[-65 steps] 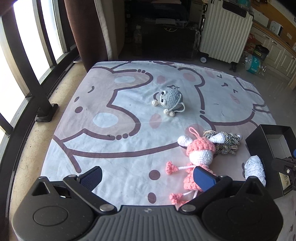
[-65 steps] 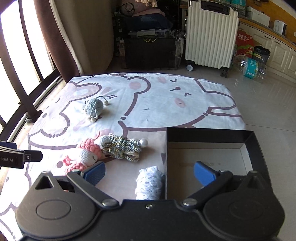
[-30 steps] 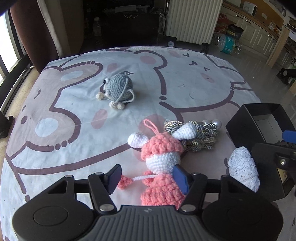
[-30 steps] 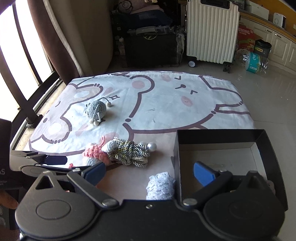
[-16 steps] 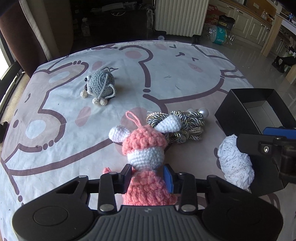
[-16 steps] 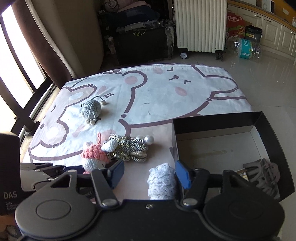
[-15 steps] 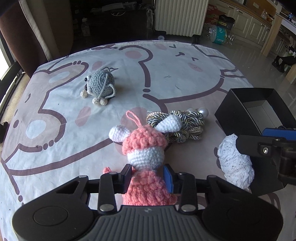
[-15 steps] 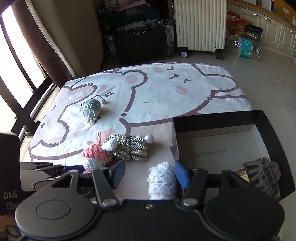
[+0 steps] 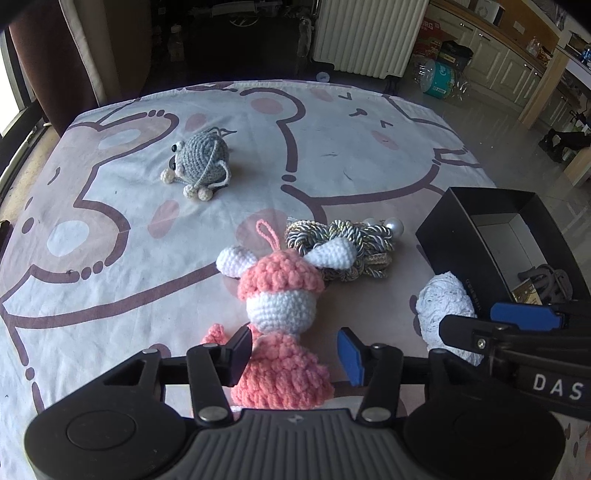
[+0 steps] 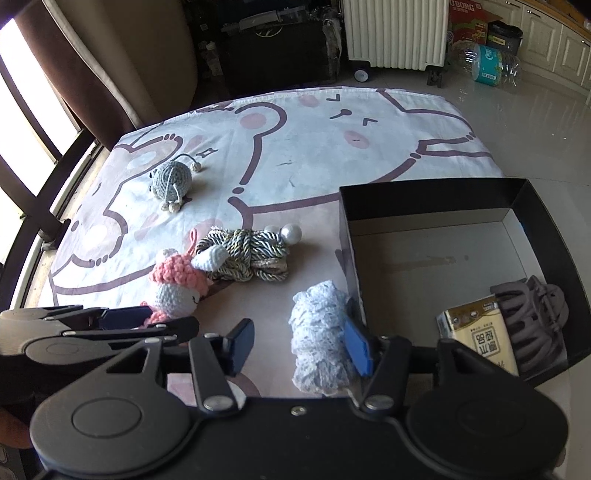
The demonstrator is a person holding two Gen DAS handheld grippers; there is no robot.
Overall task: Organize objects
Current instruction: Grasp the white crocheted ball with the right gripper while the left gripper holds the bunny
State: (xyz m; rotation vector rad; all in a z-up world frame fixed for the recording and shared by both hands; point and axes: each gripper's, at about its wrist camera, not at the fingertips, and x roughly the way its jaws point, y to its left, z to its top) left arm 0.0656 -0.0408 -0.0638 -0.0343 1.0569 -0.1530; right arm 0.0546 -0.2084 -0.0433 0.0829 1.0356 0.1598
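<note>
A pink crochet doll (image 9: 280,295) lies on the cartoon sheet (image 9: 110,236); its body sits between the fingers of my left gripper (image 9: 293,350), which is open around it with a gap on the right side. The doll also shows in the right wrist view (image 10: 177,284). My right gripper (image 10: 301,345) is open around a white lace bundle (image 10: 317,332), which also shows in the left wrist view (image 9: 443,306), beside the black box (image 10: 436,195). A rope bundle with pearls (image 10: 247,251) and a grey crochet mouse (image 10: 171,181) lie farther off.
The black box holds a small carton (image 10: 476,336) and a grey hair claw (image 10: 535,317). A white radiator (image 10: 395,33), dark furniture and a curtain (image 10: 74,74) stand beyond the sheet. Window bars (image 10: 22,177) run along the left. Tiled floor (image 10: 535,122) is on the right.
My left gripper came up to the pink doll, narrowed onto its body, then widened slightly. My right gripper narrowed and moved left from the box to the lace bundle.
</note>
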